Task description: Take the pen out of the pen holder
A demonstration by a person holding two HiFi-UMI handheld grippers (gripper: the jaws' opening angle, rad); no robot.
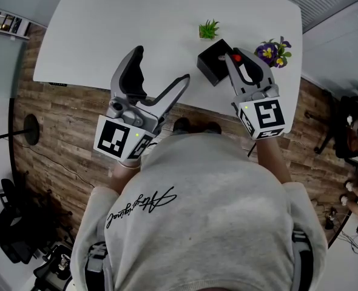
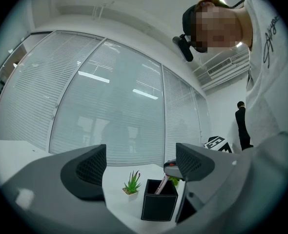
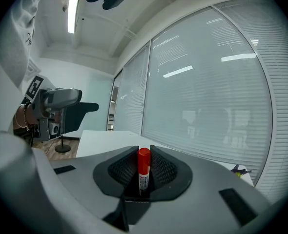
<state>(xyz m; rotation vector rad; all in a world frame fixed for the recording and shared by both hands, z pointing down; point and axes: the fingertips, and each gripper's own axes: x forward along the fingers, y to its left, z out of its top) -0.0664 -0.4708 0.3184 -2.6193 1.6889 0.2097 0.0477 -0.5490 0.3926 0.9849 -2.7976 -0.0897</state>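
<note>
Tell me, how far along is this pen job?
Done: the right gripper is shut on the red-capped pen. In hand: that pen, its lower end inside the black pen holder. Left: lifting it clear. The left gripper is open and empty.

Pale grey sweatshirt, black script print. Left gripper, right gripper: grey shells, black meshed pads, black-white marker cubes.

Brightness: bright, even indoor light in all views.
Source: long ceiling strip light; streak reflections on the slatted glass wall.
Glare: glossy white tabletop washed out, shadows faint.
Distortion: strong fisheye bending, black corners in both gripper views.
Focus: red-capped pen crisp.
</note>
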